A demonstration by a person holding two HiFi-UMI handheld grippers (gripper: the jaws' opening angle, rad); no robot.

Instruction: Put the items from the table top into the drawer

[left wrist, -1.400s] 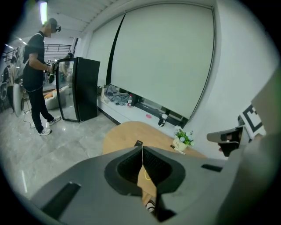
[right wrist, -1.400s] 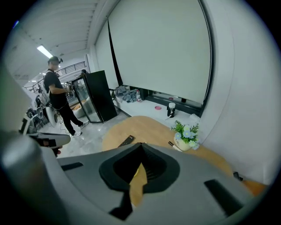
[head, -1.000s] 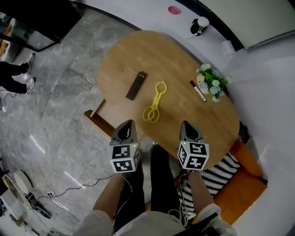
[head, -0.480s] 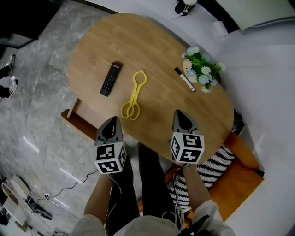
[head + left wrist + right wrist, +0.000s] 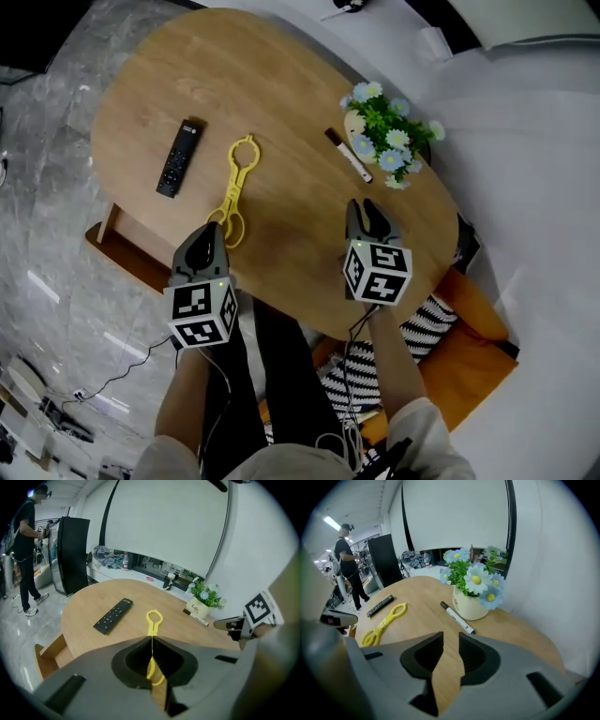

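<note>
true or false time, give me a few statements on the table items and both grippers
1. In the head view the remote lies left of the yellow tongs on the table. True.
2. The right gripper grips the marker. False: its jaws have just been opening and stand apart with nothing between them; the marker lies on the table.
3. The left gripper has its jaws together and holds nothing. True.
4. The yellow tongs are already in the drawer. False: they lie on the table top.
</note>
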